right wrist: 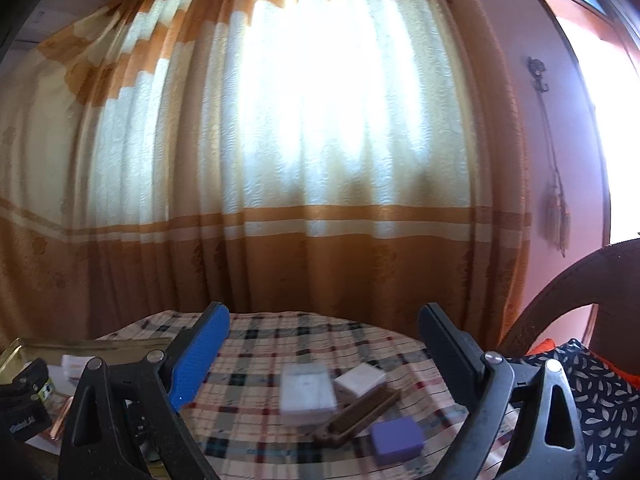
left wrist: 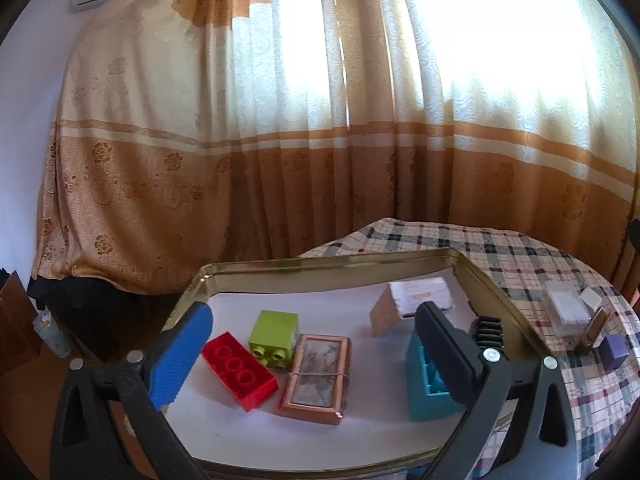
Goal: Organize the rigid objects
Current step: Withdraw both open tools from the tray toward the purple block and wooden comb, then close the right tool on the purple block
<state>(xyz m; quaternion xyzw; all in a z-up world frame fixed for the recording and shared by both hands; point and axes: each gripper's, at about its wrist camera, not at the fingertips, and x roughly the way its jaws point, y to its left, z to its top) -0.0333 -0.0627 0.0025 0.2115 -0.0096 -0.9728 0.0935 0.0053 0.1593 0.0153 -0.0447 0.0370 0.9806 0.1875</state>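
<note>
Fingers of the left gripper stand wide apart and empty over the gold tray, which sits at the tabletop's left edge. Inside lie a red brick, green block, framed picture, teal block and a tipped carton. Risk, as judged: the black finger hangs just over the teal block and could topple it on descent.

Right wrist view: the right gripper is likewise spread and holding nothing, above the checked cloth. Only this view shows clearly the loose items: white box, small white box, brown comb-like piece, purple block. These crowd together; closing on one could shove its neighbour.
</note>
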